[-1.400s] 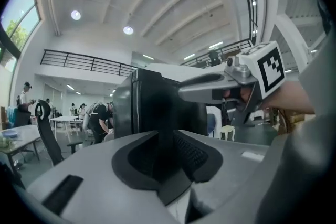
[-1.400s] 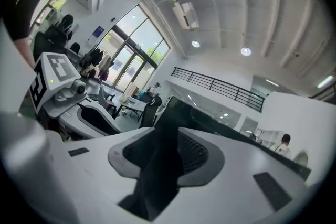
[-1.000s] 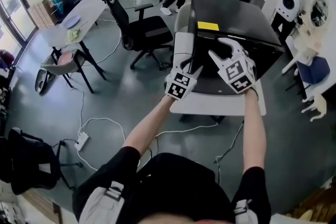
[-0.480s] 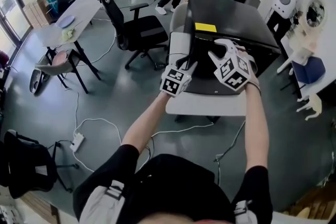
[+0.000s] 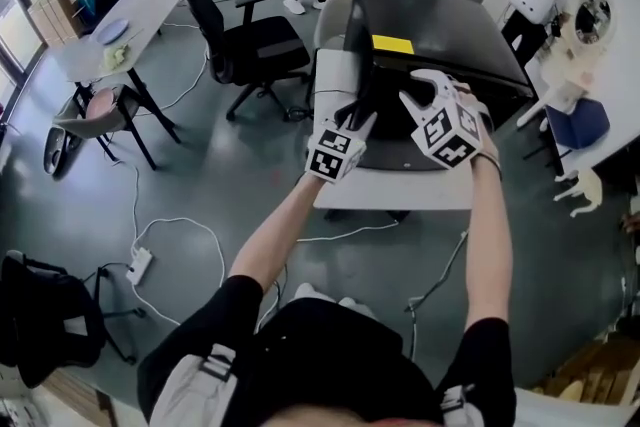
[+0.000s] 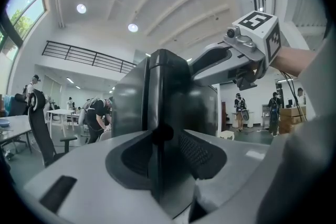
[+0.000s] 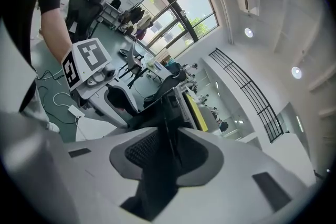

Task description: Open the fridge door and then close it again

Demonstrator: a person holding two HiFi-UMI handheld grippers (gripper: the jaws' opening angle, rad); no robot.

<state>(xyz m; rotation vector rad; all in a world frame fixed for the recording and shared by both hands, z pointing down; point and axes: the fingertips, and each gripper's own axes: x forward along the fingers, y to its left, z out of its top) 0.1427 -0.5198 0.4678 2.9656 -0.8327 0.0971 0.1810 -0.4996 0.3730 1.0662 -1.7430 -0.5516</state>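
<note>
Yellow label (image 5: 394,45) | atop black fridge (image 5: 450,30), near door (image 6: 157,107) edge | print unreadable

Left hand-held gripper (image 5: 362,113) and right hand-held gripper (image 5: 418,95) just clamped door (image 6: 163,97).

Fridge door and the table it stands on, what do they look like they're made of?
Door: black and smooth with a soft sheen and faint reflections. That suggests glass, lacquered metal or glossy plastic, and the look does not settle which.
Table: plain white, matte and even, with no grain showing. It is probably laminated board, though painted wood or metal would look the same.
</note>
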